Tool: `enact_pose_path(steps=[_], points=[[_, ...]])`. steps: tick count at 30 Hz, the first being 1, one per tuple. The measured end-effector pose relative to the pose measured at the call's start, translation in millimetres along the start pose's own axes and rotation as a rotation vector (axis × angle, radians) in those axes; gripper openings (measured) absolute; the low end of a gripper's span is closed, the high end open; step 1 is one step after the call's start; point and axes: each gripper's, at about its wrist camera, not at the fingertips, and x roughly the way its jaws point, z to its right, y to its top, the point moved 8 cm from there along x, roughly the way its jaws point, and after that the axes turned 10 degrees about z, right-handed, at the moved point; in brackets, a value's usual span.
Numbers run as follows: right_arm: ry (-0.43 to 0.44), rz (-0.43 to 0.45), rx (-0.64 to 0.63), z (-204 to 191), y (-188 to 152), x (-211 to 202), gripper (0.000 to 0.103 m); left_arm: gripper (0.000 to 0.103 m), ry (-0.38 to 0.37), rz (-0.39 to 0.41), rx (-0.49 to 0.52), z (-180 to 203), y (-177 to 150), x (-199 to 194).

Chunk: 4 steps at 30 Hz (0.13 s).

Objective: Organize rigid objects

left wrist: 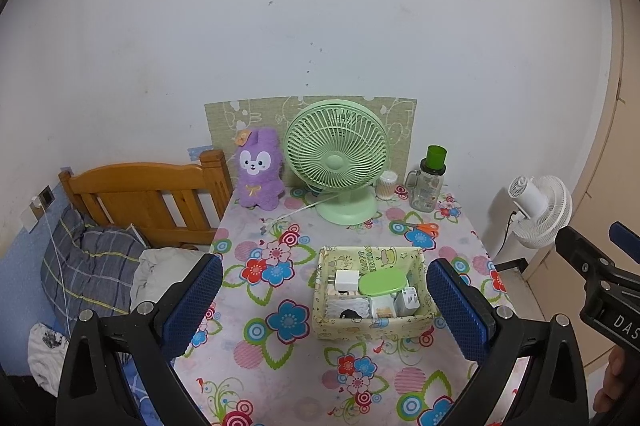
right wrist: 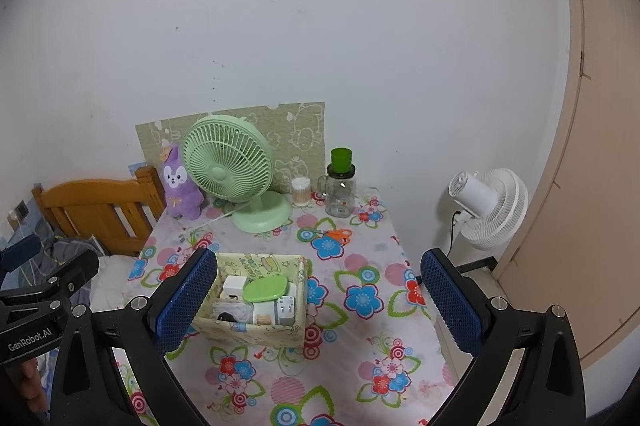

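"GenRobot.AI" lettering on left tool (right wrist: pixel 30 340) body

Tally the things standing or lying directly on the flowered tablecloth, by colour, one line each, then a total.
Green: 1, the desk fan
Purple: 1, the plush rabbit
Orange-handled: 1, the scissors
Clear: 2, the green-capped bottle and the cotton swab jar
Cream printed: 1, the storage box
Total: 6

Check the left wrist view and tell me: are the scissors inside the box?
No, the scissors lie flat on the tablecloth behind the box, apart from it, near the fan's base.
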Motion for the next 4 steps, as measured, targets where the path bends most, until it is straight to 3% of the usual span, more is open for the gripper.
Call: enact_pose_path(steps=[4], points=[[-0.002,-0.003,0.001,-0.7,0.0,0.8,0.103,0.103,-0.004,-0.003,-0.001,-0.6,-1.4,-0.1]])
